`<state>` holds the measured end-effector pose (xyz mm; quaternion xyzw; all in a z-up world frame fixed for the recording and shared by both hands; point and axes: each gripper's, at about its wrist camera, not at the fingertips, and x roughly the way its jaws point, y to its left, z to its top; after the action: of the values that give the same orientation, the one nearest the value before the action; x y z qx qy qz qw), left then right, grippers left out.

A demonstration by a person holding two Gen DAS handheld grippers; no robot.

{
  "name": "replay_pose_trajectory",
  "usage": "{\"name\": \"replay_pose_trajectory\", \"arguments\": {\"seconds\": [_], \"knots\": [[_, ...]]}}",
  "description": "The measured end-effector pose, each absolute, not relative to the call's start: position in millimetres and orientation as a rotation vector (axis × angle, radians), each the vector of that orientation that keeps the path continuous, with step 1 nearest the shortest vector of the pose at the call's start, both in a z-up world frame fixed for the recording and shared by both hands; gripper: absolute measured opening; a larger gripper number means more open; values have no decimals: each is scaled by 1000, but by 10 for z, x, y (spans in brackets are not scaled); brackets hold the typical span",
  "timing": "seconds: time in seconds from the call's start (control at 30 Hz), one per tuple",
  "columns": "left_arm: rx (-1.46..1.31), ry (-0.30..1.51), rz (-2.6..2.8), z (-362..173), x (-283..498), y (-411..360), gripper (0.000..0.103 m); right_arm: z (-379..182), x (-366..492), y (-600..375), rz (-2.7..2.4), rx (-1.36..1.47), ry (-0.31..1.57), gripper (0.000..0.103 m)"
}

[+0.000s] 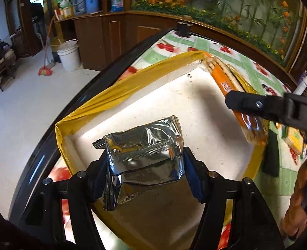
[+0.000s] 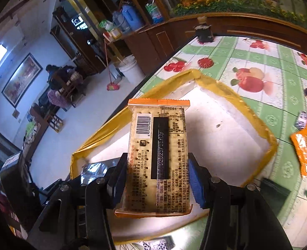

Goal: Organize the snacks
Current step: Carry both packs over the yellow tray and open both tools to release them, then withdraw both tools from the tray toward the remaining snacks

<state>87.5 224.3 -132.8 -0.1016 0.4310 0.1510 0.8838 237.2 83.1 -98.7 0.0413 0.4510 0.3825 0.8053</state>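
A white foam box with a yellow-taped rim lies on the table. Over its near end my left gripper is shut on a small stack of silver foil packets, blue pads pressing both sides. My right gripper is shut on an orange cracker pack, printed back and barcode facing the camera, held above the box. In the left wrist view that cracker pack hangs along the box's right side behind a right-gripper finger. The silver packets show at lower left in the right wrist view.
A fruit-patterned tablecloth covers the table. Loose snack packets and a dark flat thing lie right of the box. A black object stands at the far table edge. Left of the table is floor with a white bucket.
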Motion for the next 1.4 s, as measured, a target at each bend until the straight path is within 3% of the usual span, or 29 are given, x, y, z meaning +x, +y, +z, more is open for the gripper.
{"name": "replay_pose_trajectory", "arguments": {"seconds": [0.2,0.33,0.53,1.07,1.4], "knots": [[-259,898,394,-1270,522,2262,69,-1095,2157,1168,867,-38,983,58],[-234,822,438,-1062,427,2257,84,-958,1910,1144,849,-101,914,79],[-261,762,388,-843,351,2160,84,-622,1761,469,789,27,823,84],[-136,754,51,-690,383,788,84,-778,1318,-1678,465,278,799,85],[-46,759,-42,-681,443,204,84,-798,1006,-2284,366,317,765,85]]}}
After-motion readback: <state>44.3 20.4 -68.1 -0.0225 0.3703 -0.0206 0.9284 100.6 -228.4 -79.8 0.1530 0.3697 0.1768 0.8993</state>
